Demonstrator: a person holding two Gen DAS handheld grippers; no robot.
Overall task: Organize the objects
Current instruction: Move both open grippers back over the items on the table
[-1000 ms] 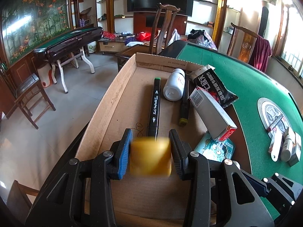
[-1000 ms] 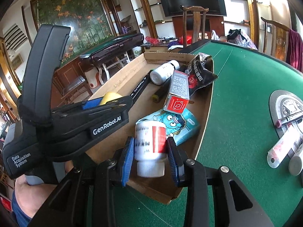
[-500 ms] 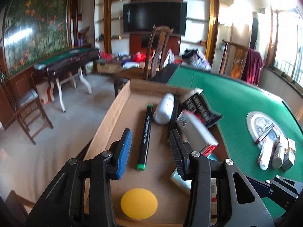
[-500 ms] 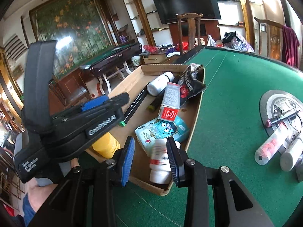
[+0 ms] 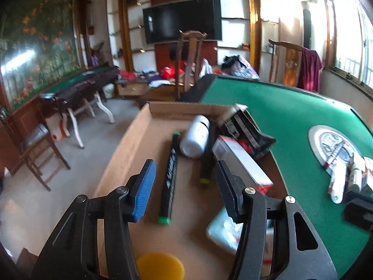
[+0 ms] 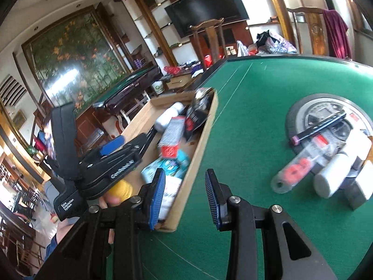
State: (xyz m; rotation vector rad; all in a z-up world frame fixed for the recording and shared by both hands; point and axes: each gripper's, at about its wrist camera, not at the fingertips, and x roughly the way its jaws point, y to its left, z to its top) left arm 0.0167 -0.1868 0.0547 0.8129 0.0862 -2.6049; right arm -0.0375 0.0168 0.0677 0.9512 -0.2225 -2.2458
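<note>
A long cardboard box (image 5: pixel 126 149) lies at the left edge of the green table (image 5: pixel 291 121). My left gripper (image 5: pixel 185 170) hovers over its near end with jaws opening and nothing between them. Below it a yellow round thing (image 5: pixel 160 266) rests on the box floor. Inside also lie a green-capped marker (image 5: pixel 169 177), a white bottle (image 5: pixel 195 137), a red-and-white carton (image 5: pixel 242 161), a black snack bag (image 5: pixel 244 128) and a teal packet (image 5: pixel 223 228). My right gripper (image 6: pixel 185 177) is open and empty over the box's near right corner (image 6: pixel 186 200). A white red-labelled bottle (image 6: pixel 169 193) lies in that corner.
A round metal plate (image 6: pixel 300 109) on the felt to the right bears a dark pen (image 6: pixel 319 126), a clear tube with red contents (image 6: pixel 300 165) and a white cylinder (image 6: pixel 331 179). Wooden chairs (image 5: pixel 188 65) stand past the far edge. A hand (image 6: pixel 112 200) holds the left gripper.
The left jaws let go of the yellow thing, which dropped to the box floor, and they widened. The right gripper left the red-labelled bottle in the box and moved right.
</note>
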